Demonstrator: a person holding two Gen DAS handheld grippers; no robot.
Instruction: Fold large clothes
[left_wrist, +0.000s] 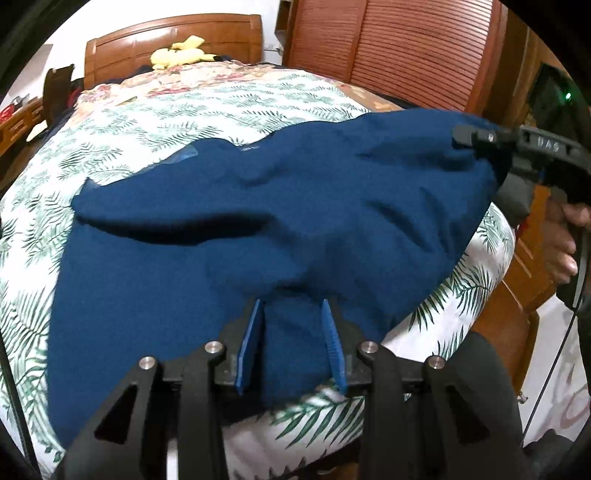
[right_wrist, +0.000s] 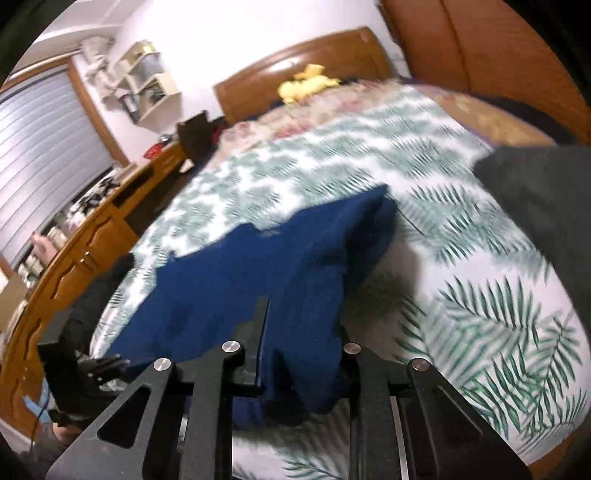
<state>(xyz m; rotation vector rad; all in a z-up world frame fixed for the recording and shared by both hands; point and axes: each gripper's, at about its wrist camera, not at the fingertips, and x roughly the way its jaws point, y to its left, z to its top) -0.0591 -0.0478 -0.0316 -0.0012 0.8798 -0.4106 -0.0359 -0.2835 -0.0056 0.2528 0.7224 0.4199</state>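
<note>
Both tools grip the blue garment (left_wrist: 229, 236): the left tool (left_wrist: 291, 314) pinches its near edge, the right tool (right_wrist: 301, 325) clamps a bunched right corner. It's lifted off the leaf-print bed (left_wrist: 207, 110).

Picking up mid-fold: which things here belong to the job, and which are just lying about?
In the job:
blue garment, spread on the leaf-print bedspread
left claw, shut on its near edge
right claw, shut on another edge

Lying about:
yellow plush toy
dark cloth
wooden desk
wall shelf

Black cloth (right_wrist: 546, 206) blocks right; bedspread (right_wrist: 369, 147) beyond open (leafy).
</note>
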